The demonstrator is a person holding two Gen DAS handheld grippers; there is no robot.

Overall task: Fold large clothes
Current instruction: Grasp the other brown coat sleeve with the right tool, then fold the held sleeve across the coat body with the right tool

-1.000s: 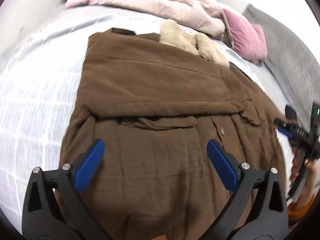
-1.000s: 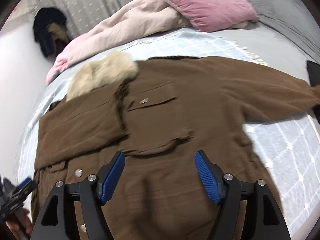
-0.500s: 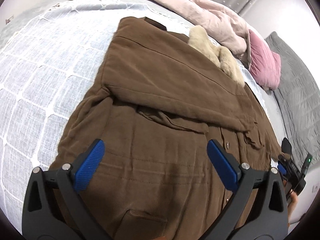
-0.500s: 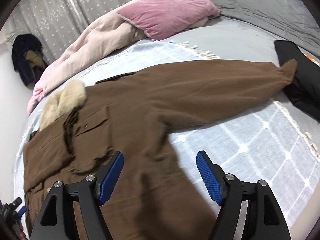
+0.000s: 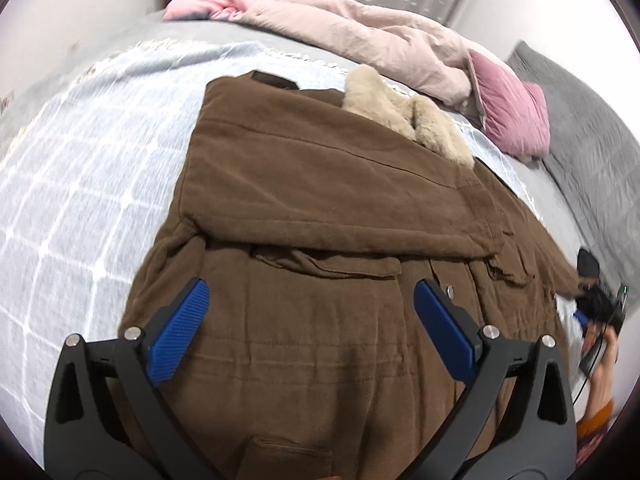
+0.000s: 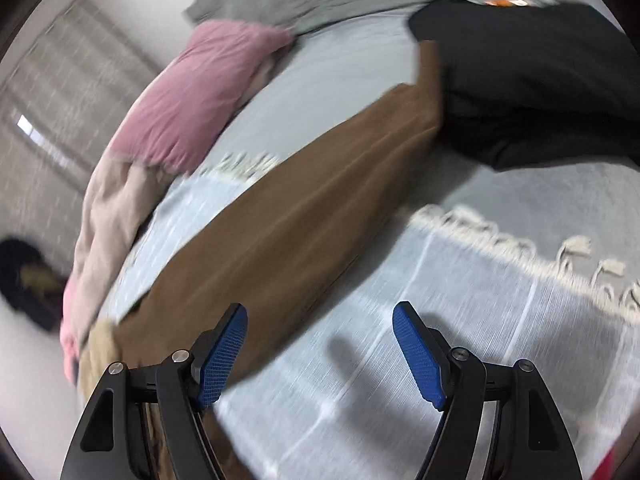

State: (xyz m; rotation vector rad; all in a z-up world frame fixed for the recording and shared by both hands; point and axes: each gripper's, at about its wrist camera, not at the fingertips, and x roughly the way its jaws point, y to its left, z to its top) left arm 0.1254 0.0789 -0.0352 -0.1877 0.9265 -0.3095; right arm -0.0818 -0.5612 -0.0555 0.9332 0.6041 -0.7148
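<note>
- Compared with a second ago, the right gripper [image 6: 320, 344] has left the body of the brown coat [image 5: 340, 208] and now hangs over the coat's outstretched sleeve [image 6: 304, 200] and the light checked blanket [image 6: 400, 360]; its view has also tilted and gone blurry.
- The coat's chest pocket and fur collar, ahead of the right gripper before, have slid to its near left, where only a tan scrap shows; that scrap is probably the collar, though the blur makes it hard to be sure.
- The left gripper [image 5: 312, 320] looks down on much the same part of the coat as before: the lower front, with the other sleeve folded across the chest just beyond its fingers.
- Both grippers are spread wide with nothing between the blue pads; neither touches cloth.
- The coat lies flat on the blanket. Seen from the left gripper, its long axis runs away from the fingers, hem nearest and fur collar [image 5: 404, 120] farthest.
- The free sleeve runs from the right gripper's near left diagonally up and away to the far right, its cuff touching a black garment [image 6: 532, 80].
- In the left wrist view, the right gripper [image 5: 596, 304] and the hand [image 5: 602, 364] holding it sit at the far right, beside that cuff.
- A pink pillow [image 6: 200, 96] and pale quilt [image 5: 360, 32] lie beyond the collar.
</note>
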